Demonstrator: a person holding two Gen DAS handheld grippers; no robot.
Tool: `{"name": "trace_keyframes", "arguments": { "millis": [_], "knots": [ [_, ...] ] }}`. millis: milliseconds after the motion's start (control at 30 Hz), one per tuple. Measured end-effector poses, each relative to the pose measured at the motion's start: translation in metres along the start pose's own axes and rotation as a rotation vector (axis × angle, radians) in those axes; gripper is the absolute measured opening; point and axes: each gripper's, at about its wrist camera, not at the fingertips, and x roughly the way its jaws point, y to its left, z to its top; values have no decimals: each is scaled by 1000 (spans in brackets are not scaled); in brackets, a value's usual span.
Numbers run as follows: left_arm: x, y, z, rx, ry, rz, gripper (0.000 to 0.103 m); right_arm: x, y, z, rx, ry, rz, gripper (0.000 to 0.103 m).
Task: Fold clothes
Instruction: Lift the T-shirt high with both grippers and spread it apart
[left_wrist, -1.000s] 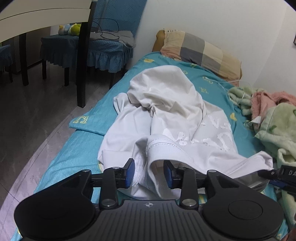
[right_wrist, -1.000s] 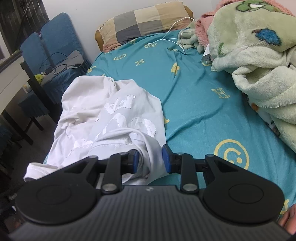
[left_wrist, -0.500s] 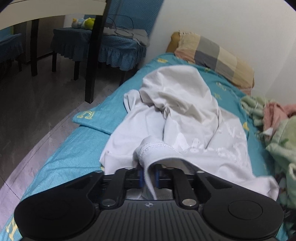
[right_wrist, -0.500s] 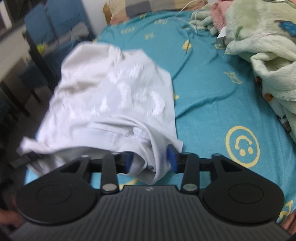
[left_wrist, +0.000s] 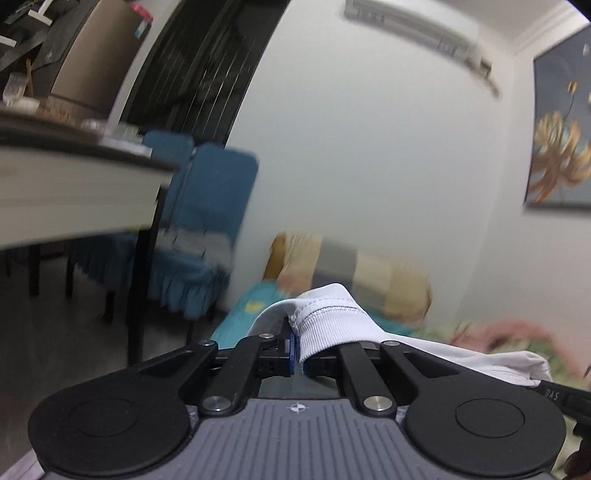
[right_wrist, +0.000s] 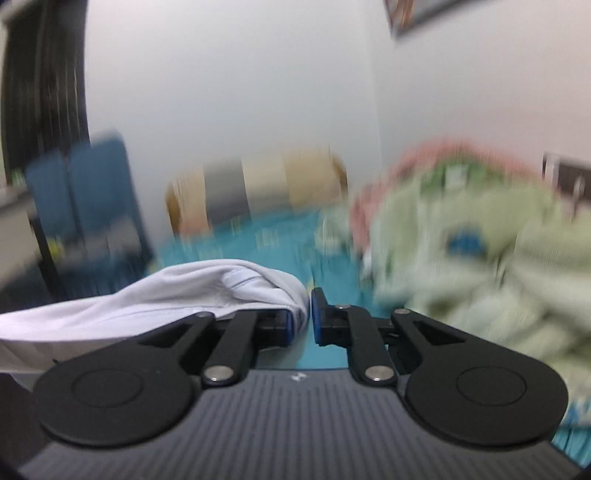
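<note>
The white shirt (left_wrist: 332, 314) hangs lifted between both grippers above the teal bed. In the left wrist view my left gripper (left_wrist: 299, 354) is shut on its ribbed edge, and the cloth drapes off to the right. In the right wrist view the shirt (right_wrist: 184, 295) trails off to the left, with a fold of it pinched in my right gripper (right_wrist: 303, 317). That gripper's jaws are closing and the pads press the cloth. Both views are blurred and point almost level, so the shirt's lower part is hidden.
A table (left_wrist: 74, 184) and blue-covered chairs (left_wrist: 207, 206) stand to the left of the bed. A checked pillow (left_wrist: 369, 273) lies at the bed's head by the wall. A heap of green and pink blankets (right_wrist: 461, 240) fills the right side of the teal sheet (right_wrist: 258, 236).
Both grippers closed on the shirt's near edge and rose with it. The views tipped up from the bed toward the wall. The shirt has left the sheet.
</note>
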Motion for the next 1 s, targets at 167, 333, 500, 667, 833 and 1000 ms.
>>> {"name": "trace_keyframes", "arguments": {
  "millis": [167,333,500,667,833,1000],
  "knots": [
    [-57,-38,114,40,-186,-76,4,-75,4,104,27,-209,88,12],
    [-131,-69,212,93,-317,-124,4,-173,4,194,32,-399,178,12],
    [-194,-90,270,126,-369,-156,4,-265,-5,256,62,-506,286,12],
    [-201,-99,292,142,-329,-171,4,-302,-13,288,45,-548,313,13],
    [-128,-89,273,141,-213,-148,5,-236,-10,289,17,-442,281,13],
    [8,-69,216,161,-65,-90,5,-100,-2,241,27,-242,227,13]
  ]
}}
